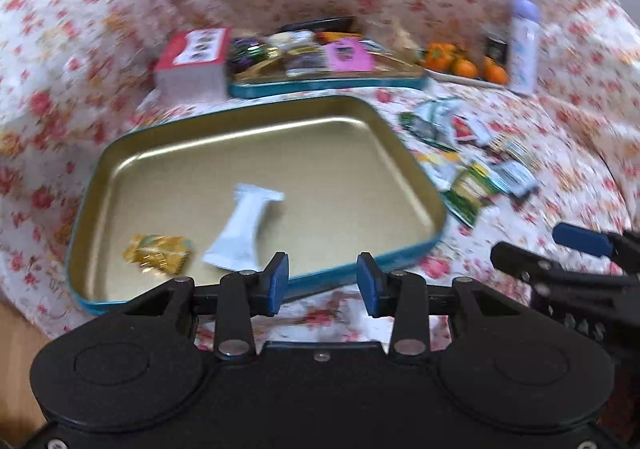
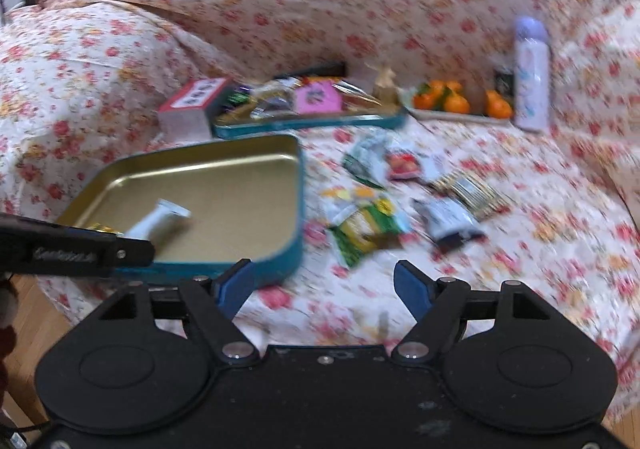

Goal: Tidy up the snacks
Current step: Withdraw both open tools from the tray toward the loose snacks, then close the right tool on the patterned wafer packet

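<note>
A teal tin [image 1: 416,185] with a gold inside lies on the floral cloth. In it lie a white snack wrapper [image 1: 244,229] and a gold wrapper [image 1: 158,253]. My left gripper [image 1: 324,283] hovers open over the tin's near rim, with nothing between its blue pads. In the right wrist view the same tin [image 2: 240,185] lies at the left. My right gripper [image 2: 324,289] stands wide open and empty over the cloth beside it. Loose snacks lie ahead of it: a green-yellow packet [image 2: 368,229], a grey-blue packet [image 2: 448,221] and a red one [image 2: 404,165].
Behind the tin are a second teal tin [image 2: 312,123] full of snacks, a red and white box [image 2: 192,105], a plate of oranges [image 2: 460,103] and a purple-capped bottle [image 2: 532,77]. The cloth rises at the back and sides. Wooden floor [image 2: 36,325] shows at the lower left.
</note>
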`<state>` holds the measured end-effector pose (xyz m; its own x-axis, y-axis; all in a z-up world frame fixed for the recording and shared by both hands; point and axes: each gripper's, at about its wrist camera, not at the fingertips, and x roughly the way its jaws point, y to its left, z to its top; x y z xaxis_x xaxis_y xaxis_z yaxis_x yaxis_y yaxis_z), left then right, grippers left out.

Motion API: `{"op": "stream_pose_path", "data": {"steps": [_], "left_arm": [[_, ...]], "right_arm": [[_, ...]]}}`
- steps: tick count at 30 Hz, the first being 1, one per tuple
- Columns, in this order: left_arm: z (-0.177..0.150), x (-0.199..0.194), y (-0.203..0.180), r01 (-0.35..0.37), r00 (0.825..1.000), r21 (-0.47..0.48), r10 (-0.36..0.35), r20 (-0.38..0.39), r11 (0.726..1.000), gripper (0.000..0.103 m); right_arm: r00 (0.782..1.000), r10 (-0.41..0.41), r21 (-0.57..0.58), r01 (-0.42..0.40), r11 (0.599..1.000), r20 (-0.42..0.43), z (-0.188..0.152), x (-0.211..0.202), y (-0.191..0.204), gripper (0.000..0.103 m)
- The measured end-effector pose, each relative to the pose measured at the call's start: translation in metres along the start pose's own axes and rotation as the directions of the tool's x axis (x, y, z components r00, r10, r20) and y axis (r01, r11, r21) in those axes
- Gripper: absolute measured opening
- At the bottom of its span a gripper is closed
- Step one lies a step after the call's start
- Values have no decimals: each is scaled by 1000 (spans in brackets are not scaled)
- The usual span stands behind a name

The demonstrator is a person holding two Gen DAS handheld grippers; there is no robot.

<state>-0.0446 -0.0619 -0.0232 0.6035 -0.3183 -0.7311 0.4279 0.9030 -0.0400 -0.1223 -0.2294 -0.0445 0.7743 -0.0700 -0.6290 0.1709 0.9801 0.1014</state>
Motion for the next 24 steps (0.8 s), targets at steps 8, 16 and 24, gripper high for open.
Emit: {"op": "stream_pose_path", "data": {"steps": [8,16,24], "left_arm": [[-6,14,-52,82,995,36,-80,-53,996,48],[12,30,-90,116,992,50,-113,-63,992,48],[22,55,-109,84,993,31,-81,-87,996,46]], "right_arm": [[996,-71,73,75,995,-48,-13,5,-44,73],[990,-138,98,138,986,-10,-6,11,-72,73],[987,-158,134,155,979,8,6,23,-90,73]]}}
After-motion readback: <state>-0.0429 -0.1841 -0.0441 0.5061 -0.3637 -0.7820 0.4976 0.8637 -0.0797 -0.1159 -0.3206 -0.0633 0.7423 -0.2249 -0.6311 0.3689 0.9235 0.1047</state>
